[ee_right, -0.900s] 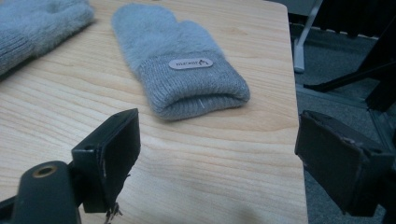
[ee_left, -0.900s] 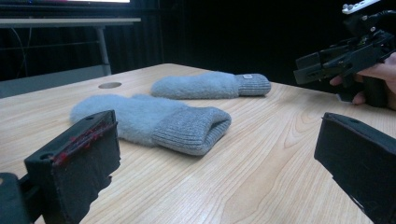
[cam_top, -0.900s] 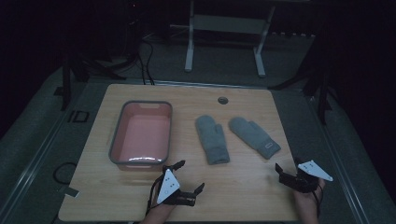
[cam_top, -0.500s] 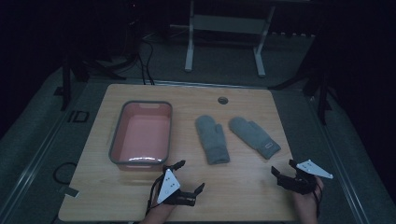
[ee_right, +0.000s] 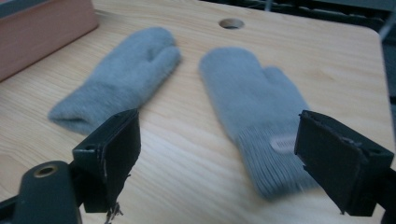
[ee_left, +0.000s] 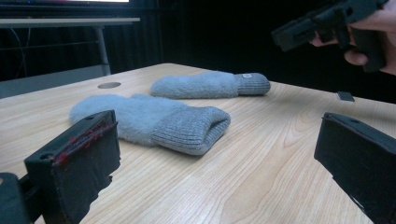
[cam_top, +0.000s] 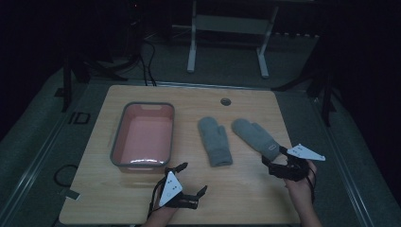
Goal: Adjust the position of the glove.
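Two grey mittens lie side by side in the middle of the wooden table (cam_top: pixel 246 194). The left mitten (cam_top: pixel 215 141) (ee_left: pixel 140 116) (ee_right: pixel 121 77) has its cuff toward me. So does the right mitten (cam_top: pixel 255 134) (ee_left: pixel 205 85) (ee_right: pixel 252 107), whose cuff bears a small label. My right gripper (cam_top: pixel 273 155) (ee_right: pixel 219 149) hovers open just short of that cuff, nothing between its jaws. My left gripper (cam_top: pixel 193 178) (ee_left: pixel 215 133) rests open near the front edge, facing the left mitten's cuff, and its view also shows the right gripper (ee_left: pixel 336 23) held in a hand.
A pink bin with a grey rim (cam_top: pixel 142 137) (ee_right: pixel 42 28) stands at the table's left, holding nothing. A round cable hole (cam_top: pixel 225 101) (ee_right: pixel 231 23) sits near the far edge. Bare wood lies along the front between the grippers. Dark floor and a white stand lie beyond the table.
My right gripper has moved forward and left, closer to the right mitten's cuff. The left gripper and both mittens have stayed put.
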Tool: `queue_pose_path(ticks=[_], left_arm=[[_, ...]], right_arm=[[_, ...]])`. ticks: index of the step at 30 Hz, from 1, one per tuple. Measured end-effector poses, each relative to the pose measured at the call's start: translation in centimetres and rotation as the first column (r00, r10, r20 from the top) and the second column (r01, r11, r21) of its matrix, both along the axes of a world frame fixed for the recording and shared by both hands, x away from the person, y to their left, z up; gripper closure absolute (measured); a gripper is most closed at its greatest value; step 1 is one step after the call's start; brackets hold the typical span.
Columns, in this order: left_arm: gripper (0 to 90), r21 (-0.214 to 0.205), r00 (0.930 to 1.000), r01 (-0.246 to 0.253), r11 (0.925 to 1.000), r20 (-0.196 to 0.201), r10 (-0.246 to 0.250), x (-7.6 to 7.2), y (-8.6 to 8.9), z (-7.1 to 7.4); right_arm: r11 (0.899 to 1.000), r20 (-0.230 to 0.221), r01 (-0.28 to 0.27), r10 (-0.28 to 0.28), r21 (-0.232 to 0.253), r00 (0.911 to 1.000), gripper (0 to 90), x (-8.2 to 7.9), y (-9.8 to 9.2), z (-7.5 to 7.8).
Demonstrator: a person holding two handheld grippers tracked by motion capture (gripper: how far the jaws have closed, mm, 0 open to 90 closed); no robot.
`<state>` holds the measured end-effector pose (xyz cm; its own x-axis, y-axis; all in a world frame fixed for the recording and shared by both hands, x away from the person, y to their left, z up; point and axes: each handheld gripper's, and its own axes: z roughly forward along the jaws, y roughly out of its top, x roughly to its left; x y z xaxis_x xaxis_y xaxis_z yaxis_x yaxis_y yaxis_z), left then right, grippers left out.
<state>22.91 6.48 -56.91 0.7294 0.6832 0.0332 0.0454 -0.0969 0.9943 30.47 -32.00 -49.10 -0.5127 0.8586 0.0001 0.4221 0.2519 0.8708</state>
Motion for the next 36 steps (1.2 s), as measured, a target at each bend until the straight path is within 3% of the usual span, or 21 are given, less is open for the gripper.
queue_pose_path(ticks=[5, 11, 15, 16, 20, 26, 30, 36], left_arm=[[0.4, -0.004, 1.0000, 0.000, 1.0000, 0.000, 0.000, 0.0, 0.0, 0.0], [0.4, 0.000, 1.0000, 0.000, 1.0000, 0.001, 0.000, 0.0, 0.0, 0.0], [0.4, 0.000, 1.0000, 0.001, 1.0000, 0.002, -0.001, 0.0, 0.0, 0.0], [0.4, -0.002, 1.0000, 0.002, 1.0000, 0.000, -0.002, 0.0, 0.0, 0.0], [0.4, 0.001, 1.0000, 0.004, 1.0000, 0.001, -0.004, 0.0, 0.0, 0.0], [0.4, 0.001, 1.0000, 0.009, 1.0000, 0.000, -0.009, 0.0, 0.0, 0.0], [0.4, 0.000, 0.9999, 0.015, 0.9999, -0.003, -0.015, 0.0, 0.0, 0.0], [0.4, -0.004, 0.9998, 0.021, 0.9998, -0.008, -0.021, 0.0, 0.0, 0.0]], right_arm=[[0.999, 0.018, -0.043, 0.043, -0.029, 0.9989, 14.3, 1.2, 2.1, 1.0], [0.997, 0.017, -0.081, 0.081, -0.003, 0.9966, 14.2, 2.5, 4.2, 1.6], [0.994, -0.005, -0.112, 0.112, 0.007, 0.9937, 14.1, 3.2, 5.3, 1.6], [0.991, -0.037, -0.132, 0.133, 0.014, 0.9905, 13.0, 3.9, 6.2, 1.7], [0.989, -0.062, -0.147, 0.148, 0.023, 0.9869, 12.1, 4.7, 7.2, 1.7], [0.991, -0.063, -0.135, 0.134, -0.018, 0.9890, 10.1, 6.4, 9.9, 2.0], [0.988, -0.083, -0.152, 0.149, -0.036, 0.9854, 10.2, 7.5, 11.8, 1.6], [0.982, -0.159, -0.186, 0.177, -0.041, 0.9712, 23.8, 10.1, 14.4, -0.1]])
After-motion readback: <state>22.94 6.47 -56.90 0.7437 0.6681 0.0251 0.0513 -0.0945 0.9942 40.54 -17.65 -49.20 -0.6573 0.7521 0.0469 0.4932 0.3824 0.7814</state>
